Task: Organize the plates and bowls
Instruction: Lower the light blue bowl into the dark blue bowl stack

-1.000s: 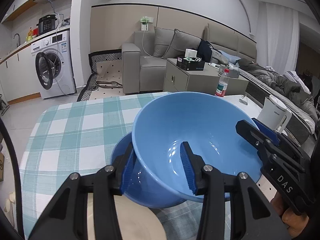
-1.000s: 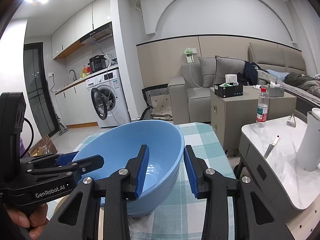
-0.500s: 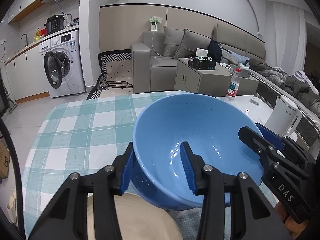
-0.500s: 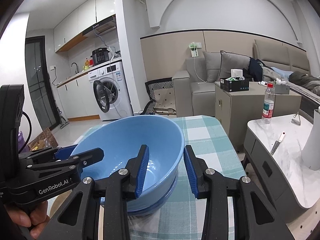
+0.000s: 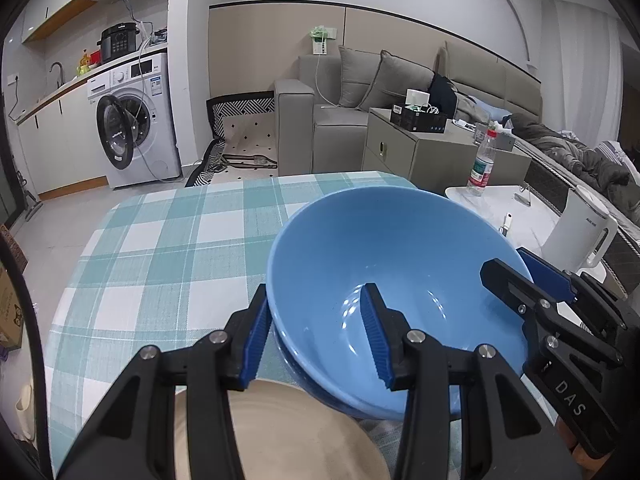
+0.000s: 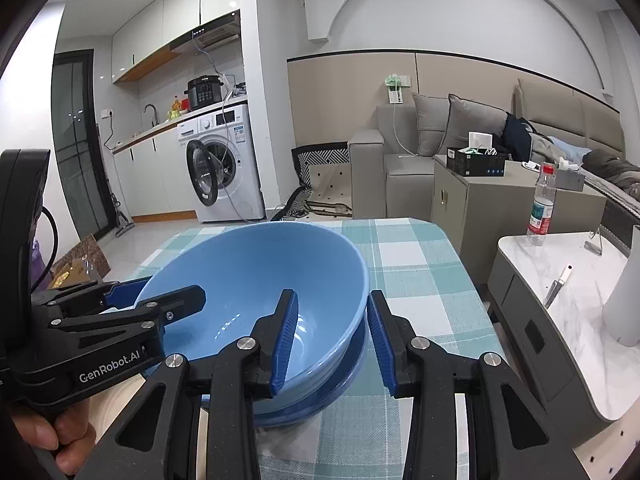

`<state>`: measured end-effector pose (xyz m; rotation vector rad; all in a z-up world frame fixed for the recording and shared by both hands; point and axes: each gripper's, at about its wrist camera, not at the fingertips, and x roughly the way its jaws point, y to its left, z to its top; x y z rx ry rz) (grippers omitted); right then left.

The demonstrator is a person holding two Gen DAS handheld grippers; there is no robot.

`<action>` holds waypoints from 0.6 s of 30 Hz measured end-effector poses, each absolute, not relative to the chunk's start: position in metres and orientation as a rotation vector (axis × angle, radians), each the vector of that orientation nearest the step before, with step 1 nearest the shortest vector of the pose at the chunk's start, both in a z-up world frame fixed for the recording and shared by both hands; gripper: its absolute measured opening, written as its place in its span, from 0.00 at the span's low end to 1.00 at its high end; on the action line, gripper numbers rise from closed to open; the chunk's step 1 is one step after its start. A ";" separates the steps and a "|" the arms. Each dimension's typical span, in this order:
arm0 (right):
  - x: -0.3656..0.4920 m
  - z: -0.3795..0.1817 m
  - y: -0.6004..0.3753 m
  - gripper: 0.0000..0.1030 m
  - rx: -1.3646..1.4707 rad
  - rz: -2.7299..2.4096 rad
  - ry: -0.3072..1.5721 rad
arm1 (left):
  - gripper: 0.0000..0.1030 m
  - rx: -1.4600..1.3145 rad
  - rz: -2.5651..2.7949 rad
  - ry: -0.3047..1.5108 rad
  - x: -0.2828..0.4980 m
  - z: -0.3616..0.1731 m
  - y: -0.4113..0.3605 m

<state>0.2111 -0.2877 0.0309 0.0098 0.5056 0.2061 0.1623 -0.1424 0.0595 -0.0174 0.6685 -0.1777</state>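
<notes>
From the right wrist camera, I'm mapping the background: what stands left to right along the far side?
Washing machine → sofa → grey cabinet → plastic bottle.

upper bowl (image 5: 392, 280): light blue, glossy, empty, mouth up and slightly tilted; its rim sits between the left claw's (image 5: 316, 336) fingers and also between the right claw's (image 6: 332, 340) fingers
lower bowl (image 6: 340, 376): darker blue, nested directly under the upper bowl
plate (image 5: 288, 436): beige, flat, below the left claw, beside the bowls
</notes>
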 end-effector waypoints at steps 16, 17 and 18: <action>0.219 0.012 -0.270 0.35 -0.069 0.180 0.549 | 0.42 0.011 -0.146 0.689 0.170 0.043 -0.143; 0.220 0.011 -0.269 0.35 -0.074 0.176 0.553 | 0.42 0.014 -0.146 0.690 0.170 0.042 -0.143; 0.220 0.010 -0.269 0.35 -0.080 0.173 0.557 | 0.42 0.017 -0.146 0.690 0.171 0.041 -0.144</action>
